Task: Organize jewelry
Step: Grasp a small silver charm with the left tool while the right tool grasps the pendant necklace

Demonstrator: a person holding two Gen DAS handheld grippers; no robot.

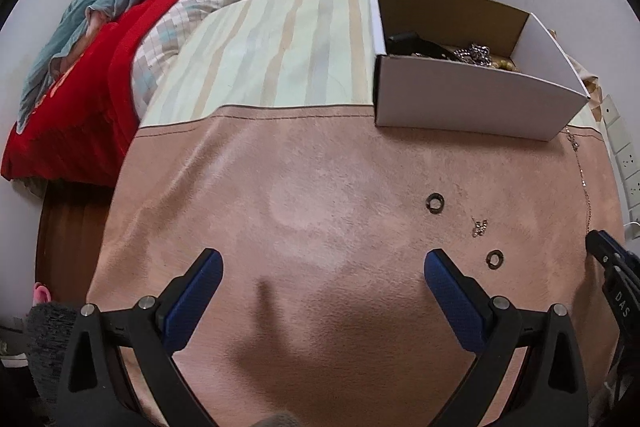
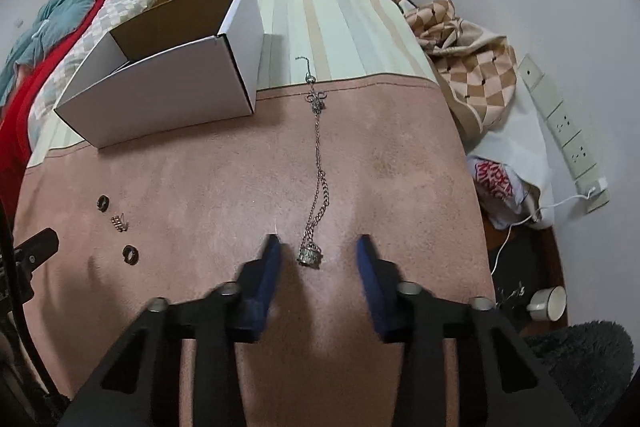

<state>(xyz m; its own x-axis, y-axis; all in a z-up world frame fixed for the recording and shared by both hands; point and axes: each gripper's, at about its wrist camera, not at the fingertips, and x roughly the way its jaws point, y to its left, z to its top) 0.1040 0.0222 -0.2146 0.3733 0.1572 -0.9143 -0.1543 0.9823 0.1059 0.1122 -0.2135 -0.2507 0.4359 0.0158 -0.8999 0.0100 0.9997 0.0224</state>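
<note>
**A:** Where does the jewelry sit, taking the white box (image 2: 160, 95) as the marker?

**B:** The box stands where the pink cloth (image 1: 320, 187) meets the striped cloth (image 2: 340, 27). Its top is open, and in the left wrist view there are dark items and a shiny tangle of chain inside (image 1: 476, 53). Out on the pink cloth, well in front of the box, lie two dark rings and a small gold piece.

**A:** How are those three laid out?

**B:** One ring (image 1: 435, 203) is nearest the box, the gold piece (image 1: 479, 226) lies just past it, and the second ring (image 1: 495, 259) is farthest from the box. They are close together but not touching.

**A:** And the long chain?

**B:** The necklace (image 2: 319, 163) runs in a nearly straight line away from the box's right corner. Its far end lies on the striped cloth beside the box, and its near end carries a small round charm (image 2: 310, 256) on the pink cloth.

**A:** What about the right gripper (image 2: 319, 245)?

**B:** Its jaws stand apart at a moderate width, one blue pad (image 2: 270, 267) on each side of the charm. Neither pad touches it, and nothing is held.

**A:** The left gripper (image 1: 323, 259)?

**B:** Spread wide over bare pink cloth, holding nothing, well in front of the box and to the left of the rings.
</note>
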